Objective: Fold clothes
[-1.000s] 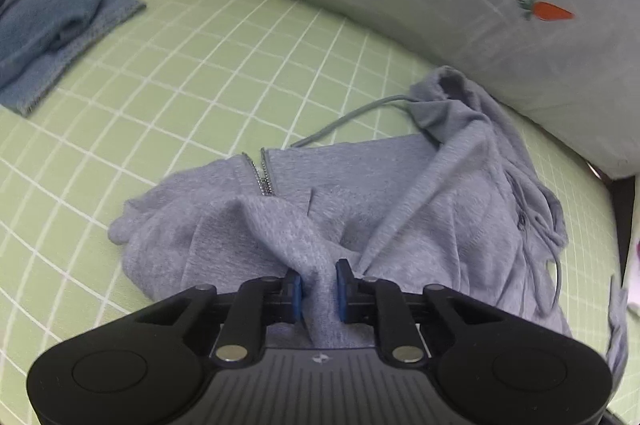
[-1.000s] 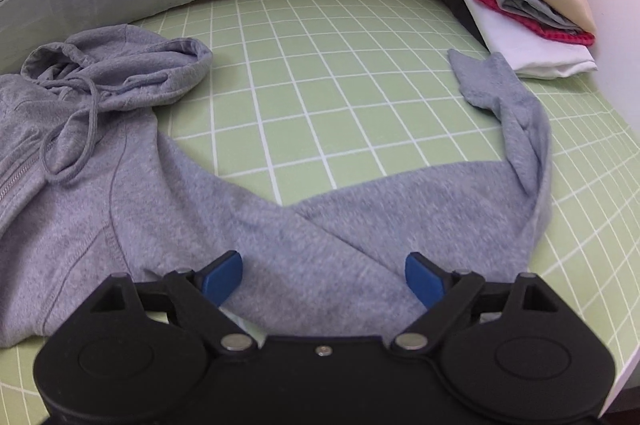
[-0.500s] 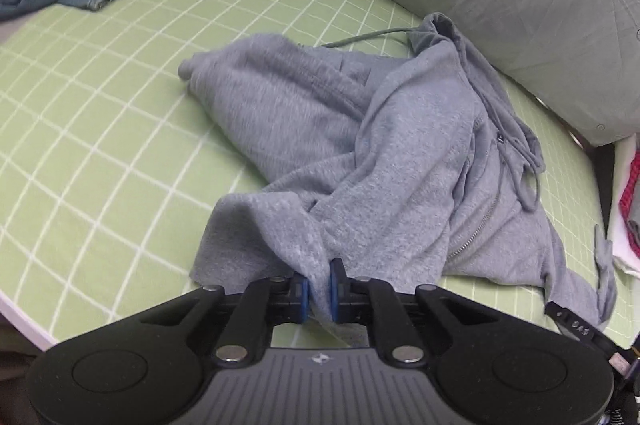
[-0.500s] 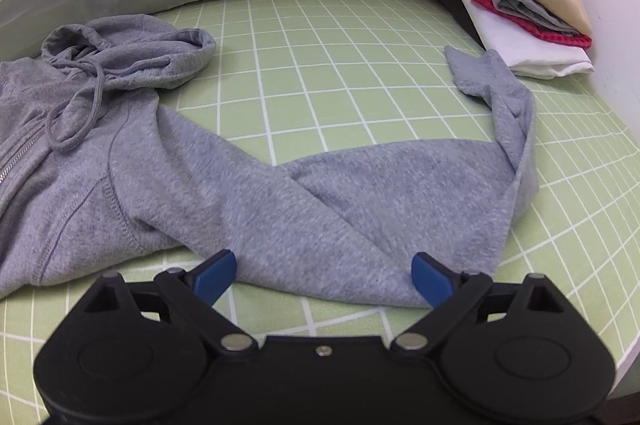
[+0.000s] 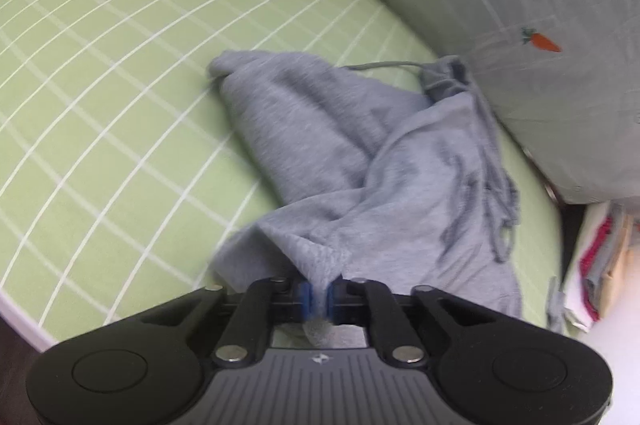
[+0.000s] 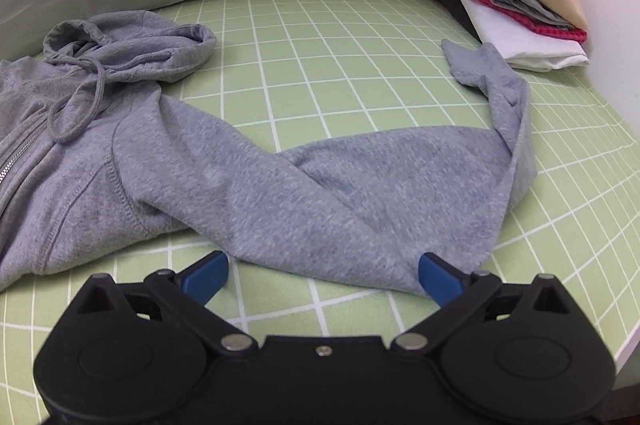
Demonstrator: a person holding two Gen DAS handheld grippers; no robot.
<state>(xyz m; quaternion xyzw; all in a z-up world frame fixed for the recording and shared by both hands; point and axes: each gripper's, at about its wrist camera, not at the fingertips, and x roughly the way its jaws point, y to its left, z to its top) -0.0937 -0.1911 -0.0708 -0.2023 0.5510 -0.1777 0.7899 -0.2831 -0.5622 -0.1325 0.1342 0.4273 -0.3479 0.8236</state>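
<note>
The left gripper (image 5: 317,299), clamped on the grey fleece zip hoodie (image 5: 384,161), is dragging its bunched body nearer across the green gridded mat (image 5: 120,97), straightening it for folding, while the right gripper (image 6: 322,275) is hovering wide apart over a sleeve.

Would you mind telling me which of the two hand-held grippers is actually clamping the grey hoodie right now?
The left hand-held gripper: it is shut on a bunch of the grey hoodie. The right hand-held gripper is wide open, with the sleeve lying free between its blue pads.
</note>
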